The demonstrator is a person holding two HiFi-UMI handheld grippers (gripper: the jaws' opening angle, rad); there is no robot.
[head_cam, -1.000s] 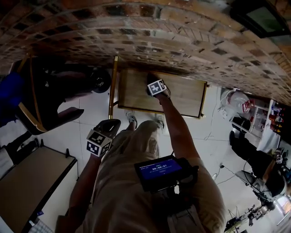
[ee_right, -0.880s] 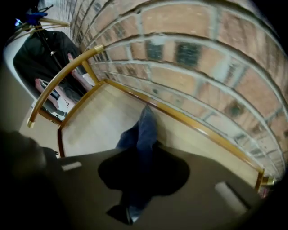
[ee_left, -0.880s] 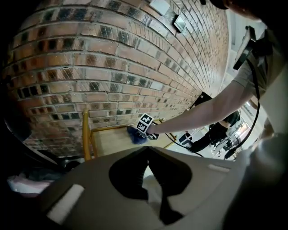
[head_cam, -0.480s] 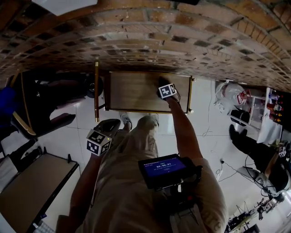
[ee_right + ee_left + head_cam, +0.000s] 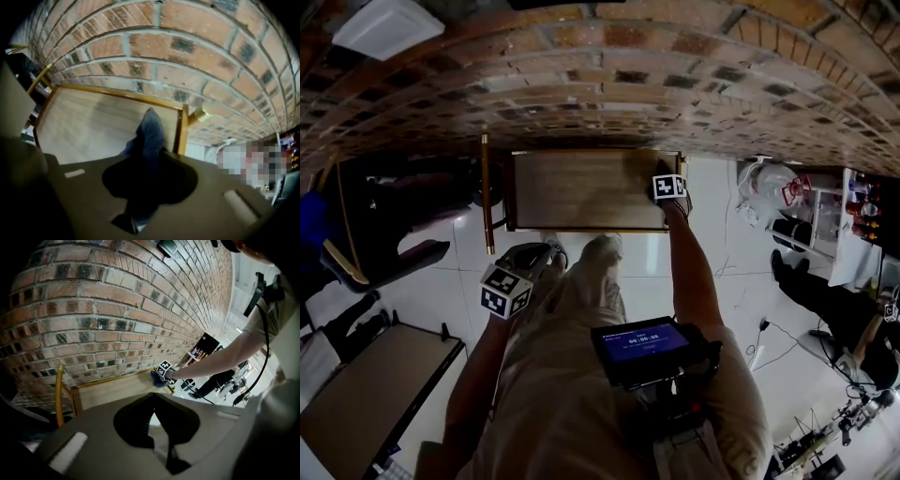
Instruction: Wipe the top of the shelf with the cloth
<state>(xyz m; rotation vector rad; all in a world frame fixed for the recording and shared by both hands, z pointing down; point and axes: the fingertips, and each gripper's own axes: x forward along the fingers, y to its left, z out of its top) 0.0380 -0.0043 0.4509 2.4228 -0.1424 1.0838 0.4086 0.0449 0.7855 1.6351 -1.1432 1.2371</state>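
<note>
Rightward along the pale wooden shelf top (image 5: pixel 581 192) to its right end has gone the right gripper (image 5: pixel 668 187), jaws clamped on the soft blue cloth (image 5: pixel 149 133) pressed there — light, limp, best held bunched — while the left gripper (image 5: pixel 152 399) hangs closed, empty.

Looks like a workshop or lab: bare brick wall (image 5: pixel 609 84), tiled floor (image 5: pixel 450 281), loose cables (image 5: pixel 741 298), cluttered equipment rack (image 5: pixel 862 220).
</note>
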